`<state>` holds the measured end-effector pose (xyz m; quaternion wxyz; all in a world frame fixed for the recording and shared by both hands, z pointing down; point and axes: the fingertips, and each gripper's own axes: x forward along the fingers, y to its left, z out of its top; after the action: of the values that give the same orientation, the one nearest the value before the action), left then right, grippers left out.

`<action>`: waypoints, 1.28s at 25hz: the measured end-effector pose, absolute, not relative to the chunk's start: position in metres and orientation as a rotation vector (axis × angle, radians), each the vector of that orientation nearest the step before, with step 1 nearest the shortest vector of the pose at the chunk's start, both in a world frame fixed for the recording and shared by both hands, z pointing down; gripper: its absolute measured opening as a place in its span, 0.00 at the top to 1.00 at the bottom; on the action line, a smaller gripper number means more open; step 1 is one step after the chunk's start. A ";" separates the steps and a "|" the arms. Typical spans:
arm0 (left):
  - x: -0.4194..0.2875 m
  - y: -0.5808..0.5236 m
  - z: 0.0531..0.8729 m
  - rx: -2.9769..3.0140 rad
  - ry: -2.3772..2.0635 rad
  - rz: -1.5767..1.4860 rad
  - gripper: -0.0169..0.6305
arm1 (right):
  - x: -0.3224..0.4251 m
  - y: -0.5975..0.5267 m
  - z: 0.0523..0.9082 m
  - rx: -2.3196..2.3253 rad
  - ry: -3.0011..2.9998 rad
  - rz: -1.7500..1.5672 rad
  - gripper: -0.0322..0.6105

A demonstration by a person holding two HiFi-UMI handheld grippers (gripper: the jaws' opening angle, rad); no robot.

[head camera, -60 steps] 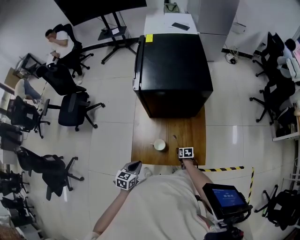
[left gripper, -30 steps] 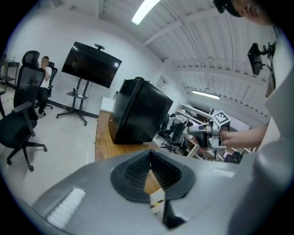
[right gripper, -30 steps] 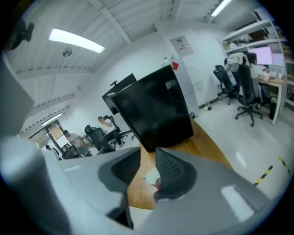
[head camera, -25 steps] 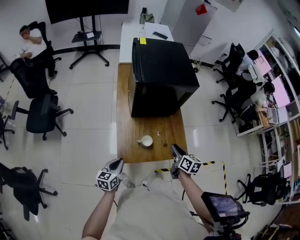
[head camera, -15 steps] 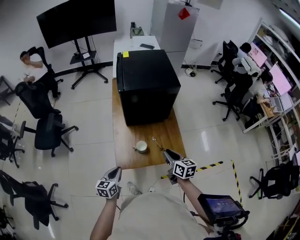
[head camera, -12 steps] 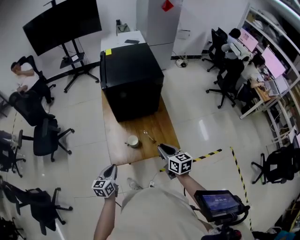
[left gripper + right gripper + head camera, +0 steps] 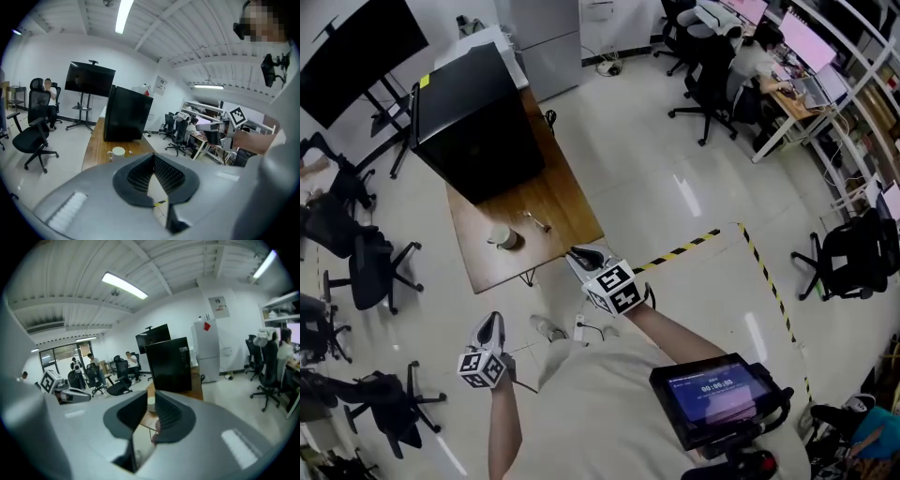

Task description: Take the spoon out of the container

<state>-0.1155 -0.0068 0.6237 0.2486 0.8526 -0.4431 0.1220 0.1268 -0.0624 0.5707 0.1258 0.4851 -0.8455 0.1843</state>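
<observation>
The right claw (image 7: 581,257) is closing on nothing, its jaws narrowing with a slim gap left, hovering near the edge of the wooden table (image 7: 558,202). The left claw (image 7: 490,324) is hanging slightly spread and empty. The spoon (image 7: 534,221) is lying on the table beside the cup (image 7: 502,237), outside it.

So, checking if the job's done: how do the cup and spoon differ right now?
The cup stands upright; the spoon lies flat beside it, apart from it. The cup is pale and round; the spoon thin and shiny. Both rest on the wooden table.
</observation>
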 end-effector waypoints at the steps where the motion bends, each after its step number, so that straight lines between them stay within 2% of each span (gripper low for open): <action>1: -0.112 0.006 0.624 2.313 -1.217 0.337 0.98 | 0.130 -0.056 0.572 1.407 -2.463 0.517 0.87; 10: -0.094 0.099 0.639 2.218 -1.273 0.383 0.98 | 0.152 0.005 0.581 1.363 -2.475 0.446 0.88; 21: -0.048 0.121 0.675 2.198 -1.179 0.381 0.98 | 0.203 0.058 0.630 1.470 -2.372 0.555 0.88; 32: -0.093 0.093 0.669 2.241 -1.150 0.411 0.98 | 0.145 0.049 0.641 1.464 -2.344 0.623 0.89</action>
<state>-0.0926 0.0930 0.6688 0.2903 0.8402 -0.4313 0.1541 0.1452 0.0492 0.6412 0.1540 0.5106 -0.8175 0.2174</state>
